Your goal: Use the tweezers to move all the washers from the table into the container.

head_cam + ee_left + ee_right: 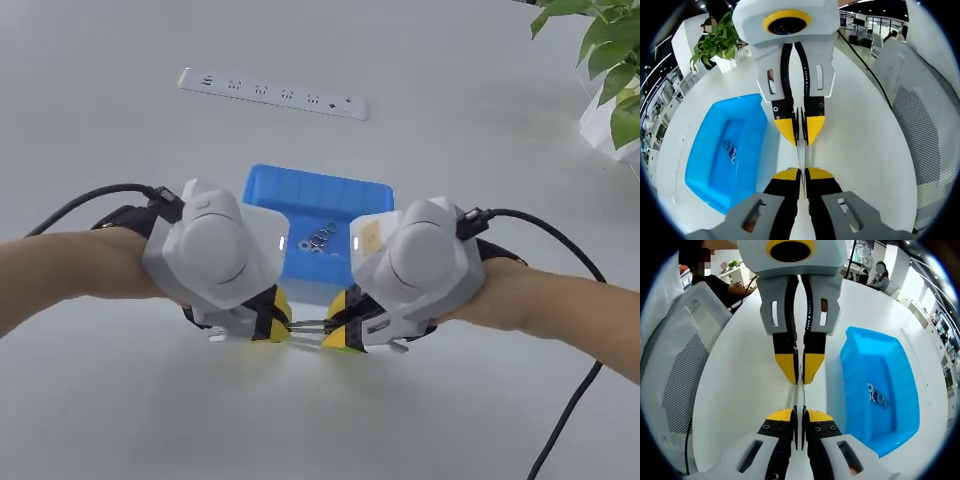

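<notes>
Now washers (322, 238) sit inside blue container (290, 195).

two grippers meet tip to tip over a thin pair of tweezers

the left gripper (803, 174) rises from the bottom edge, its yellow-tipped jaws pressed together on the tweezers (800, 152). the right gripper (800, 131) reaches down from the top, its yellow jaws pinched on the other end of the same tool. below them lies a white table (860, 150). to the left sits a blue container (747, 117) with a few washers (730, 150) clustered inside. a leafy plant (715, 42) stands beyond it, and a mesh chair (925, 125) is at the right.
</notes>
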{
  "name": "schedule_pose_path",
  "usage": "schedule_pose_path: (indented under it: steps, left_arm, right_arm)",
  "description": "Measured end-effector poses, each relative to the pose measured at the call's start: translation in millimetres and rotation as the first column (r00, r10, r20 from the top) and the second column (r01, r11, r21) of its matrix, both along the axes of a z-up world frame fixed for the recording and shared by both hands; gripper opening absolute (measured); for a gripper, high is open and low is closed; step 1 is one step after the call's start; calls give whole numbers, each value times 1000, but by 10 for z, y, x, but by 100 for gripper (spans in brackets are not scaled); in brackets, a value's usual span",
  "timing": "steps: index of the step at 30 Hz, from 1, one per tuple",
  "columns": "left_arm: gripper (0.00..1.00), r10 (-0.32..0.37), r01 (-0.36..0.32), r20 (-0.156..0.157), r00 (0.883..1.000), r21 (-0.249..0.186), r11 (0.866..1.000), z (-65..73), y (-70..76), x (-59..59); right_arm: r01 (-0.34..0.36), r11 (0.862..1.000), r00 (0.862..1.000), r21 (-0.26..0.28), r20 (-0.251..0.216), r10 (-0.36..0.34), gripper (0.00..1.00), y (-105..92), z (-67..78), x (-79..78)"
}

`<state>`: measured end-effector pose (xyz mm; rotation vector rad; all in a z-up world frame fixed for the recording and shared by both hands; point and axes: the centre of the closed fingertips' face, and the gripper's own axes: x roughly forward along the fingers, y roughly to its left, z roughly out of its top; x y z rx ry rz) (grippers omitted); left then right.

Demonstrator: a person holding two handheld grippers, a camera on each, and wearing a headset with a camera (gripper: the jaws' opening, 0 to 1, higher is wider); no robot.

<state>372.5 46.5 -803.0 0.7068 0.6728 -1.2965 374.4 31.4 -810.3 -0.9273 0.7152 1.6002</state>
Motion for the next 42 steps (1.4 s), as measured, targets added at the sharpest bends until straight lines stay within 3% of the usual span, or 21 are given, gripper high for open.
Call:
schedule_pose_path:
  steps: [9,14,19,24,27,31,33,35,36,37,40,42]
  left_arm:
    - [8,21,-21,-19,1000,6,1000,-31,17,27]
    - [9,25,-25,-7,1000,7,1000,-23,19,48]
    - [10,34,-34,-8,999,6,999,-23,22,51]
    - [22,52,-52,-11,999,14,999,26,75,2]
    - [25,73,-73,-18,997,-19,997,129,106,-57]
    - [31,120,-120,6,993,-48,992,226,191,-88]
    - [37,160,-159,0,987,-62,985,266,236,-106]
    - [47,225,-226,-17,974,-123,966,354,212,-104]
    - [56,238,-245,-59,969,-153,958,412,184,-175]
    - [62,242,-250,-69,968,-166,954,446,175,-208]
    - [71,267,-272,-53,962,-196,942,554,183,-249]
    - [77,289,-294,-54,956,-216,931,624,188,-277]
  right_arm:
    - [0,1000,1000,-6,20,0,12,-9,4,5]
    - [-2,1000,998,-29,64,4,17,4,11,49]
    - [20,999,999,-32,47,-19,17,-7,3,47]
    - [62,998,997,-28,43,-61,24,-82,12,75]
    - [55,998,997,-5,49,-55,28,-161,78,39]
    - [114,992,993,59,16,-116,31,-237,193,-18]
    - [156,983,987,95,12,-158,33,-288,262,-22]
    - [216,967,976,133,7,-219,34,-336,359,-15]
    - [238,957,970,166,7,-243,35,-351,433,-16]
    - [241,952,969,186,10,-248,36,-360,484,-23]
    - [267,933,960,242,13,-278,39,-406,657,-51]
    - [294,914,953,278,-12,-302,45,-413,757,-62]
